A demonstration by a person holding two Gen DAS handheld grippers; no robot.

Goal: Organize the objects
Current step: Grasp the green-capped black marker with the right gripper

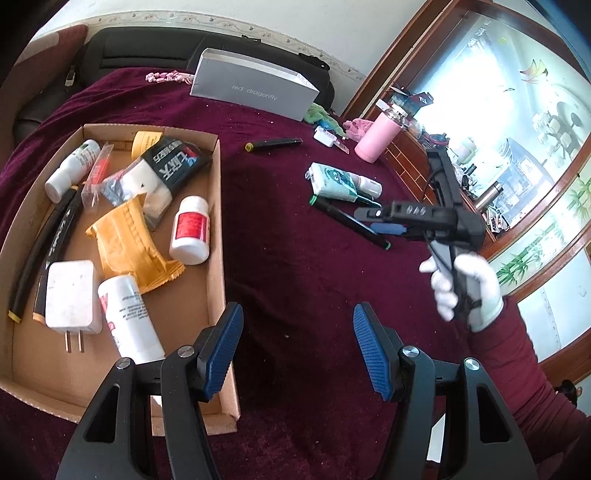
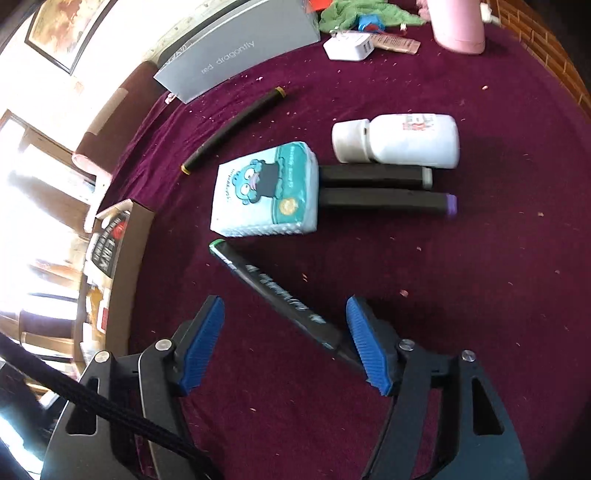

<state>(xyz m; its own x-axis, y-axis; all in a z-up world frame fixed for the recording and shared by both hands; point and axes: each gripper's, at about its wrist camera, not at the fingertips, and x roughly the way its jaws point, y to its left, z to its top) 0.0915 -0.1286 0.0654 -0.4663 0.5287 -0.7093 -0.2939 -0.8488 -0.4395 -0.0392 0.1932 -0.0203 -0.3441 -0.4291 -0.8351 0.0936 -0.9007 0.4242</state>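
A maroon cloth (image 2: 461,295) covers the table. My right gripper (image 2: 284,339) hangs half open above a green-capped marker (image 2: 280,295) that lies between its jaws, unpinched. My left gripper (image 1: 297,350) is half open and empty, the box (image 1: 218,221) at its left.

Tissue pack (image 2: 266,190) hides marker ends; pink bottle (image 2: 460,26) cut off.

Daylight enters strongly through the window (image 1: 491,122), which is overexposed to white glare in the left wrist view. In the right wrist view the area left of the cardboard box (image 2: 129,258) is also blown out. The maroon cloth (image 1: 295,258) near the window stays darker. Both pictures curve strongly at the edges, with black corners and slight blur.
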